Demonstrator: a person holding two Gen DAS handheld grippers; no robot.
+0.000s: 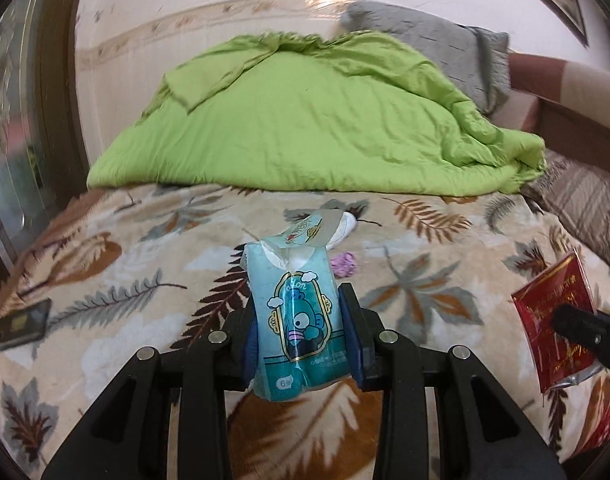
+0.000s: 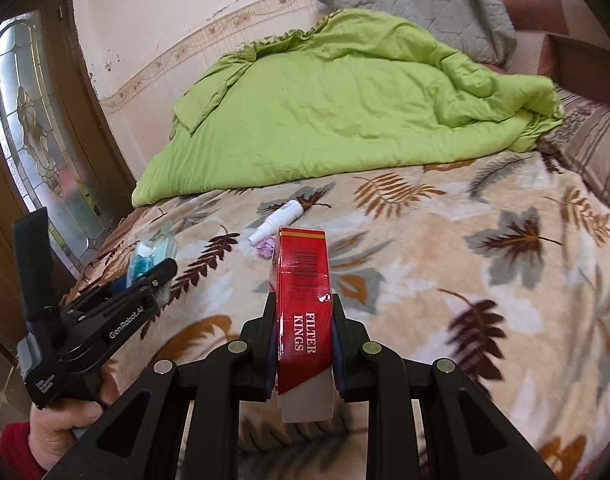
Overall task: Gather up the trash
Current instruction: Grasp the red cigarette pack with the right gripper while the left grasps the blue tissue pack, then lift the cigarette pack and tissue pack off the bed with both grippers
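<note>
Item 1: left gripper (image 1: pixel 301 336), fingers clamped on a teal tissue packet (image 1: pixel 299 320). Soft plastic wrap, printed with a blue cartoon fish in a gold frame; top torn open, flap lifted, white tissue showing. Held upright above the leaf-print blanket (image 1: pixel 145 240).

Item 2: right gripper (image 2: pixel 303 344), fingers pressed tight on a red cigarette pack (image 2: pixel 301 292). Glossy cellophane, barcode on the upper side panel, white lettering "FILTER KINGS" lower down, gold band at the top, white base. Held on edge above the blanket.

Item 3: small purple crumpled scrap (image 2: pixel 266 247), lying on the blanket just beyond the pack.

Item 4: white tube (image 2: pixel 279 220), lying on its side next to the scrap, cap end nearer.

Item 5: dark flat rectangular object (image 1: pixel 21 326) at the blanket's left edge; kind unclear.

Item 6: lime-green duvet (image 2: pixel 325 112), bunched across the far half of the bed.

Item 7: grey quilted pillow (image 2: pixel 433 12) behind the duvet, against the wall.
</note>
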